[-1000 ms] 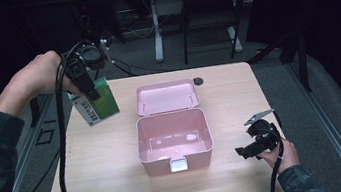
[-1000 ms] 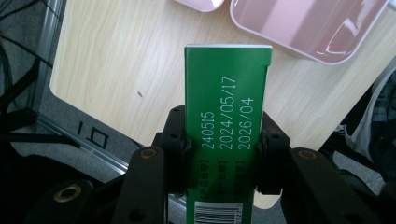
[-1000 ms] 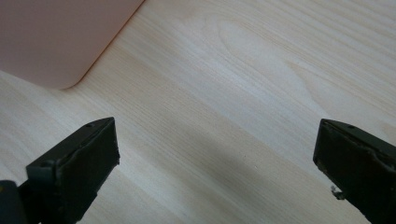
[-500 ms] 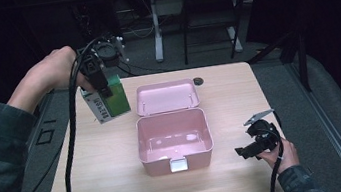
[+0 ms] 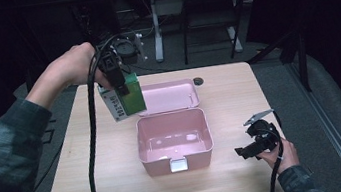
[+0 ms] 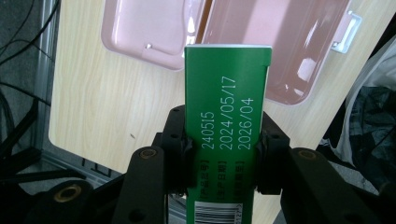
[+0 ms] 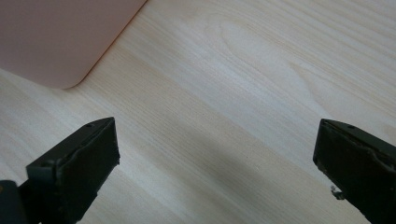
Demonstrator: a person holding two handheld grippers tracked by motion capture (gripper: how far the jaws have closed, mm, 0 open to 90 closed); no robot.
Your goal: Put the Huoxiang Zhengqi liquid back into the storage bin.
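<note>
My left gripper (image 5: 117, 83) is shut on a green and white carton (image 5: 124, 101) and holds it in the air, left of the pink lid (image 5: 168, 96). In the left gripper view the black jaws clamp the green carton (image 6: 226, 121) from both sides, with printed dates on its face. Below it lie the open pink box (image 6: 289, 42) and its lid (image 6: 144, 28). The pink box (image 5: 174, 135) stands open and empty at the table's middle. My right gripper (image 5: 243, 151) rests open low at the right of the box. Its jaws (image 7: 215, 168) stand wide over bare wood, beside a box corner (image 7: 56, 42).
The wooden table (image 5: 90, 188) has free room left and right of the box. A small dark round object (image 5: 198, 80) lies near the far edge. A black cable (image 5: 93, 152) hangs from the left gripper across the table's left side. Chairs and desks stand beyond.
My left gripper has carried the carton to the right, toward the pink lid and box. The right gripper has not moved.
</note>
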